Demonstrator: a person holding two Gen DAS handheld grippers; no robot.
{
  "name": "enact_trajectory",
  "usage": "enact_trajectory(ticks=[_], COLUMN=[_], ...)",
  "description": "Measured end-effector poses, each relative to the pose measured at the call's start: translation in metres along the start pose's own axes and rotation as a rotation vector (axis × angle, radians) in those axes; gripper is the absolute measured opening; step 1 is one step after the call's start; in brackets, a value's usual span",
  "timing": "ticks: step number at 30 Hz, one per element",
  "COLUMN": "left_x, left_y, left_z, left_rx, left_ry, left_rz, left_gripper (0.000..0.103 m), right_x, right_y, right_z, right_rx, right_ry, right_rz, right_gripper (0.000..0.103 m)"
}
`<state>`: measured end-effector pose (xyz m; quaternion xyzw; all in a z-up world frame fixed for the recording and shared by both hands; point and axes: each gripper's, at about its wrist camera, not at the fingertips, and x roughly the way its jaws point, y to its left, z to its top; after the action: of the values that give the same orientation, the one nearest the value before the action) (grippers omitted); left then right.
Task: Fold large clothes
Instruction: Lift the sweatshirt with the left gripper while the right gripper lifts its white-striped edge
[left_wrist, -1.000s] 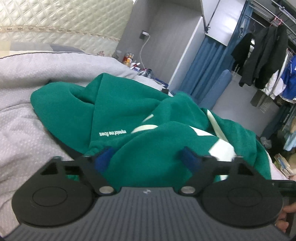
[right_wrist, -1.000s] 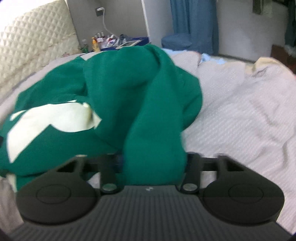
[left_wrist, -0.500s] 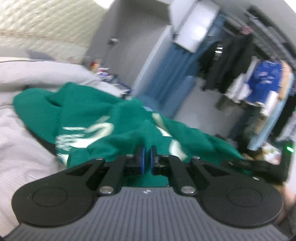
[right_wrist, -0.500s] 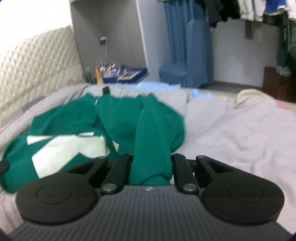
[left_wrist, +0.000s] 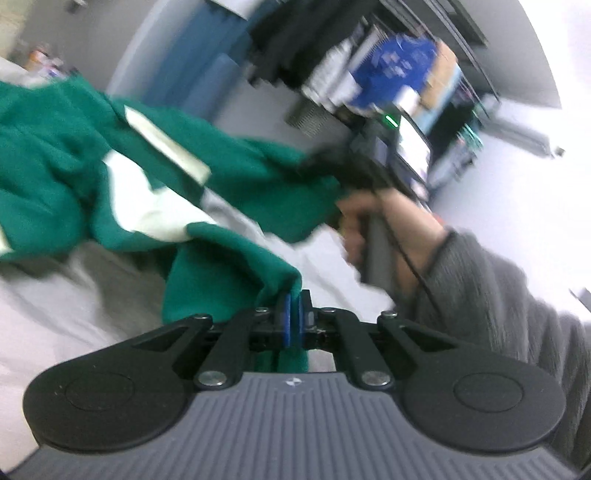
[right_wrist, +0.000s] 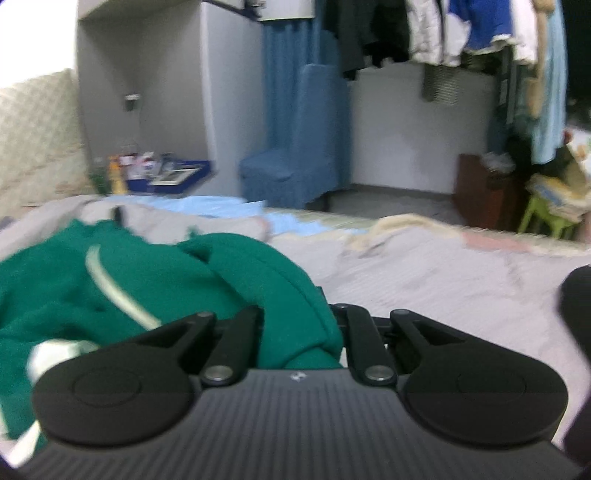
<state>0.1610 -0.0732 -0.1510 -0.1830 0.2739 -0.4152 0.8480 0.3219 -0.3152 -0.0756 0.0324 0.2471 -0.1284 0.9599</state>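
A green sweatshirt with cream patches lies bunched on the grey bedspread. My left gripper is shut, its blue pads pinching an edge of the green fabric, which hangs down behind them. In the left wrist view a hand in a grey sleeve holds my right gripper, which clamps another part of the garment and lifts it off the bed. In the right wrist view the green sweatshirt spreads to the left, and a thick fold fills the right gripper, hiding its pads.
The bedspread stretches right and far. Beyond the bed stand a blue covered chair, a bedside shelf with bottles, a brown box and a green stool. Hanging clothes fill the back. A quilted headboard is at left.
Both grippers have closed on the green sweatshirt. The left one swung to the right, drawing fabric with it; the right one rose with its fold, and the garment is stretched between them.
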Motion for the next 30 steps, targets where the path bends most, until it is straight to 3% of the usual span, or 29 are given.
enact_trajectory(ticks=[2, 6, 11, 13, 15, 16, 19, 22, 24, 28, 30], left_x=[0.016, 0.032, 0.022, 0.01, -0.006, -0.014, -0.039, -0.064, -0.077, -0.104, -0.118], left_y=[-0.005, -0.005, 0.017, 0.028, 0.033, 0.038, 0.05, 0.07, 0.096, 0.151, 0.179], left_z=[-0.007, -0.014, -0.003, 0.009, 0.021, 0.027, 0.043, 0.062, 0.074, 0.094, 0.102], left_rx=[0.022, 0.037, -0.046, -0.069, -0.078, -0.077, -0.071, -0.094, -0.165, -0.238, -0.278], left_ry=[0.043, 0.071, 0.024, -0.014, -0.073, -0.098, -0.154, -0.18, -0.169, -0.123, -0.107], left_rz=[-0.051, -0.06, -0.055, -0.029, 0.001, 0.022, 0.12, 0.278, 0.399, 0.663, 0.739], left_gripper=[0.004, 0.004, 0.008, 0.037, 0.055, 0.056, 0.058, 0.062, 0.063, 0.064, 0.065], right_x=[0.018, 0.059, 0.073, 0.068, 0.063, 0.059, 0.04, 0.011, -0.007, -0.033, -0.04], right_y=[-0.013, -0.033, -0.025, -0.024, -0.029, -0.03, -0.034, -0.036, -0.033, -0.006, 0.013], right_z=[-0.004, -0.024, -0.032, -0.03, -0.029, -0.029, -0.026, -0.025, -0.024, -0.027, -0.031], right_rx=[0.025, 0.113, 0.086, 0.086, 0.104, 0.116, 0.132, 0.132, 0.131, 0.051, 0.004], right_ry=[0.019, 0.129, 0.167, 0.143, 0.137, 0.137, 0.103, 0.044, 0.007, -0.024, -0.011], right_rz=[-0.055, -0.093, -0.107, -0.088, -0.076, -0.071, -0.035, 0.009, 0.065, 0.213, 0.307], right_gripper=[0.013, 0.014, 0.017, 0.025, 0.035, 0.049, 0.067, 0.072, 0.076, 0.077, 0.079])
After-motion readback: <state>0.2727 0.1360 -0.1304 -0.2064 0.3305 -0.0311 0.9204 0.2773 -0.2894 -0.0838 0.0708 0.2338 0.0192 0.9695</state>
